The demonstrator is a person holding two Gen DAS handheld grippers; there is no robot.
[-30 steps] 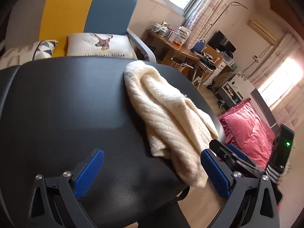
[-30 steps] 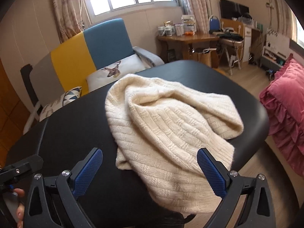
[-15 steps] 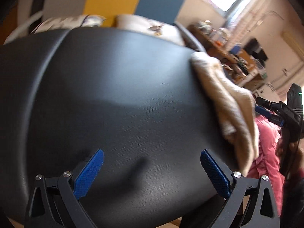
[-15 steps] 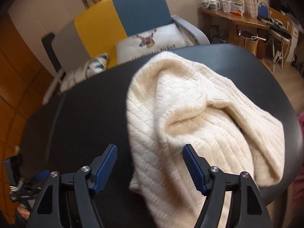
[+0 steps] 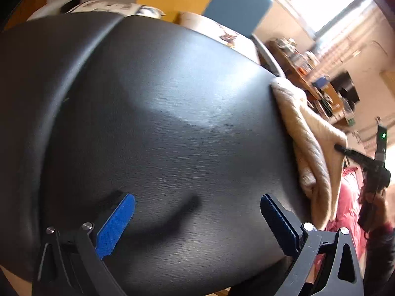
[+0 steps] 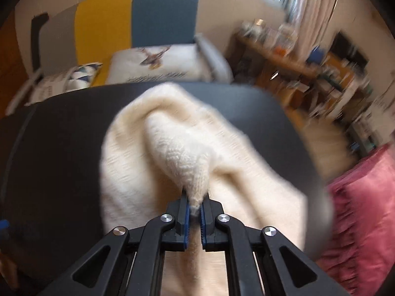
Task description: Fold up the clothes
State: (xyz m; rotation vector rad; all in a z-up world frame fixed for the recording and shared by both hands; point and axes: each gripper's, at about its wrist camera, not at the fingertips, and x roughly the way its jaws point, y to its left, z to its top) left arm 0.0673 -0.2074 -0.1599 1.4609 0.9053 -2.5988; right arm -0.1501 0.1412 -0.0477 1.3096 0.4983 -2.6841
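Note:
A cream knitted sweater (image 6: 177,148) lies bunched on the right side of a black round table (image 6: 61,135). My right gripper (image 6: 195,206) is shut on a pinched fold of the sweater, which rises in a peak from the heap. In the left wrist view the sweater (image 5: 308,138) shows side-on at the table's right edge, with the right gripper (image 5: 342,148) holding its top. My left gripper (image 5: 197,222) hangs open over bare black table (image 5: 160,123), well left of the sweater, nothing between its blue pads.
Behind the table stands a grey, yellow and blue armchair (image 6: 138,24) with a deer-print cushion (image 6: 158,64). A cluttered wooden desk (image 6: 284,56) is at the back right. Pink bedding (image 6: 365,209) lies to the right below the table edge.
My right gripper went from wide open above the sweater to shut on a fold of it. My left gripper swung left and down over bare table, leaving the sweater at its right.

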